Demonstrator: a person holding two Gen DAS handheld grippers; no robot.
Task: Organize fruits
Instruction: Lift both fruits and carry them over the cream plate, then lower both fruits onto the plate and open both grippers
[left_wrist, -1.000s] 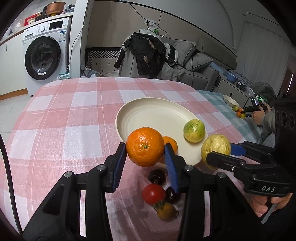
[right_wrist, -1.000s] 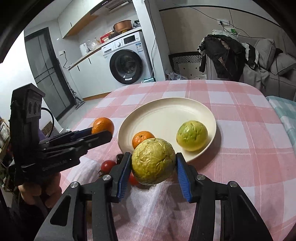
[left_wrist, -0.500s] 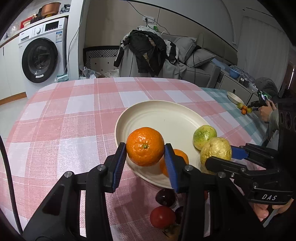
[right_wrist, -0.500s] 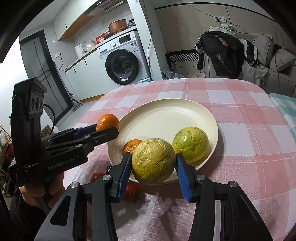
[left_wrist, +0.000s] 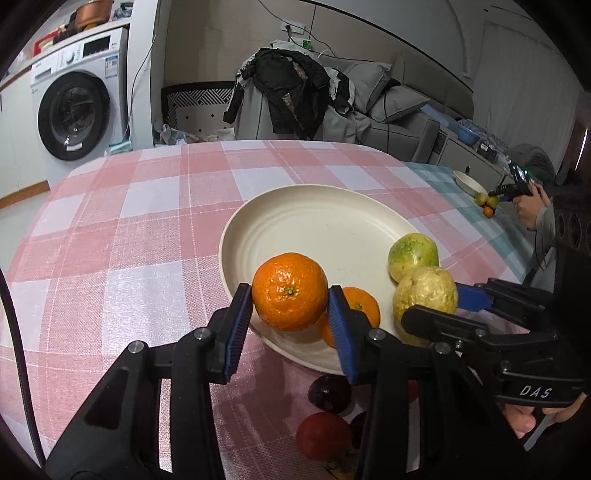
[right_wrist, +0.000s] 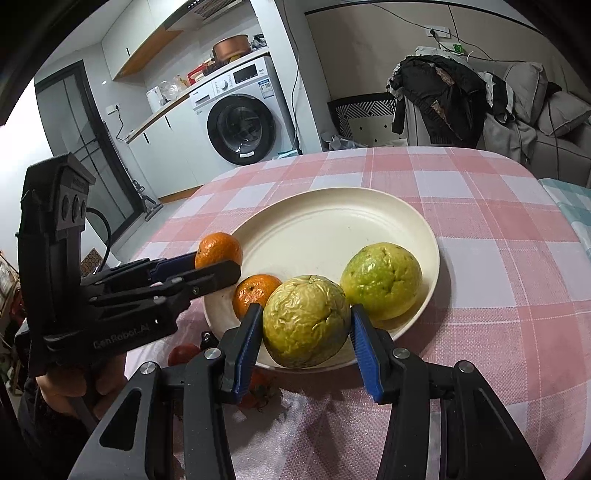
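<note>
My left gripper (left_wrist: 290, 308) is shut on an orange mandarin (left_wrist: 290, 291) and holds it over the near rim of the cream plate (left_wrist: 314, 229). My right gripper (right_wrist: 306, 328) is shut on a wrinkled yellow-green guava (right_wrist: 306, 326) over the plate's (right_wrist: 332, 225) near edge. On the plate lie a second mandarin (right_wrist: 256, 288) and a green guava (right_wrist: 382, 280). The left gripper with its mandarin (right_wrist: 218, 253) shows in the right wrist view; the right gripper's guava (left_wrist: 424, 291) shows in the left wrist view.
A red tomato (left_wrist: 323, 435) and dark plums (left_wrist: 330, 393) lie on the pink checked tablecloth (left_wrist: 129, 240) in front of the plate. Another person with a bowl (left_wrist: 467, 182) and fruit is at the far right. A washing machine (left_wrist: 74, 103) stands behind.
Both grippers have moved forward with their fruit, from in front of the plate to over its near rim. The loose tomato and plums now lie behind the fingertips.
</note>
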